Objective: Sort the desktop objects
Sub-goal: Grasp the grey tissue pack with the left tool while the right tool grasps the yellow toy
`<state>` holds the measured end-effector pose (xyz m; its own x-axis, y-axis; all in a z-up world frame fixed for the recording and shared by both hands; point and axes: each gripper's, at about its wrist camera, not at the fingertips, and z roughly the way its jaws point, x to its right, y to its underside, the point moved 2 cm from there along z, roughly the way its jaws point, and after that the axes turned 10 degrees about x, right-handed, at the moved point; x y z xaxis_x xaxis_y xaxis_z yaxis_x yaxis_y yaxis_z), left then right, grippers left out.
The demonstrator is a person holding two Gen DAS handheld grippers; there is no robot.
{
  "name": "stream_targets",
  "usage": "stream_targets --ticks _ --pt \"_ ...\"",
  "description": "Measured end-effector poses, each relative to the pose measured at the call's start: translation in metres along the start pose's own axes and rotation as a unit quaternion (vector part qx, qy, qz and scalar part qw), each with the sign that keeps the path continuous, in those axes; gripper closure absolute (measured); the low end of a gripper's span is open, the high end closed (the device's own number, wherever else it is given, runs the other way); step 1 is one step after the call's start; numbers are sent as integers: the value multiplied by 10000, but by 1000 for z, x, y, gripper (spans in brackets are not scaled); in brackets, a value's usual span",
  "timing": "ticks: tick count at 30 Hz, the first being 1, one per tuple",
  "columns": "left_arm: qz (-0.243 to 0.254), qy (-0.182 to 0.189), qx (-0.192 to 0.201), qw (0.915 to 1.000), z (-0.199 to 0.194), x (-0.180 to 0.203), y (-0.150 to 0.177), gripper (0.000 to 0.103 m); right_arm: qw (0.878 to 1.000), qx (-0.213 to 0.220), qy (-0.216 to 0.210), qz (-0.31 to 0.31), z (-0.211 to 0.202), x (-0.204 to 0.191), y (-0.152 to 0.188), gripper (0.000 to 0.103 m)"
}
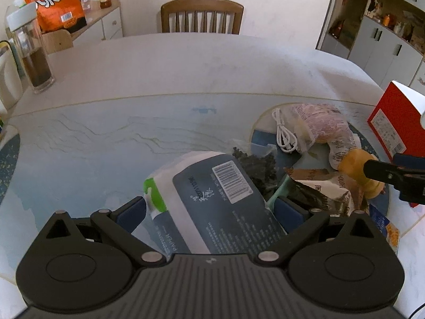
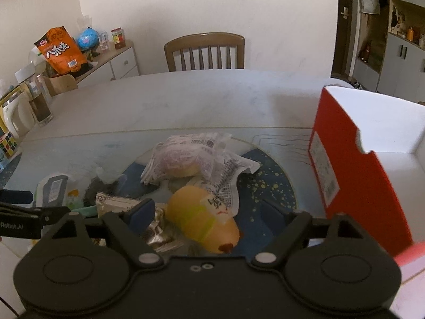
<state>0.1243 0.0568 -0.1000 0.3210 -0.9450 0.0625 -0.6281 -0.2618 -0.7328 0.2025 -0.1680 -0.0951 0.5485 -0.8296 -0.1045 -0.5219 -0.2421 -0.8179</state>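
Observation:
My left gripper (image 1: 209, 208) is open, its blue pads on either side of a white and dark tissue pack (image 1: 212, 199) that lies on the table; whether the pads touch it I cannot tell. My right gripper (image 2: 209, 212) is open around a yellow capybara-like plush toy (image 2: 204, 219), with a gap on its right side. Beside them lie a wrapped bread (image 2: 183, 156), a white cable (image 1: 284, 133), a dark snack bag (image 1: 255, 167) and a foil packet (image 2: 154, 234). The toy also shows in the left wrist view (image 1: 358, 170), with the right gripper's finger (image 1: 387, 172) on it.
An open red and white box (image 2: 353, 156) stands at the right. A glass jar (image 1: 32, 50) stands at the far left, with a Rubik's cube (image 2: 6, 143) nearby. A wooden chair (image 1: 202, 16) is beyond the table's far edge. A sideboard holds an orange snack bag (image 1: 57, 2).

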Motion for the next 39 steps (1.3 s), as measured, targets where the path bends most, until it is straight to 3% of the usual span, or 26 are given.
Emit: stream_targets --ticks 12,18,31,39 --pt "-276 159 -195 9993 16 -8 5 1 9992 -343 -202 60 24 2 7 28" --pt "-383 209 -250 9987 17 -10 3 9 9988 -406 -247 62 25 -1 7 39" --pt "-482 310 -140 9983 6 -12 1 33 9996 -284 13 68 10 -1 0 42" --pt "-516 396 51 9979 -13 -17 0 35 9997 -160 168 96 -12 -2 -1 42"
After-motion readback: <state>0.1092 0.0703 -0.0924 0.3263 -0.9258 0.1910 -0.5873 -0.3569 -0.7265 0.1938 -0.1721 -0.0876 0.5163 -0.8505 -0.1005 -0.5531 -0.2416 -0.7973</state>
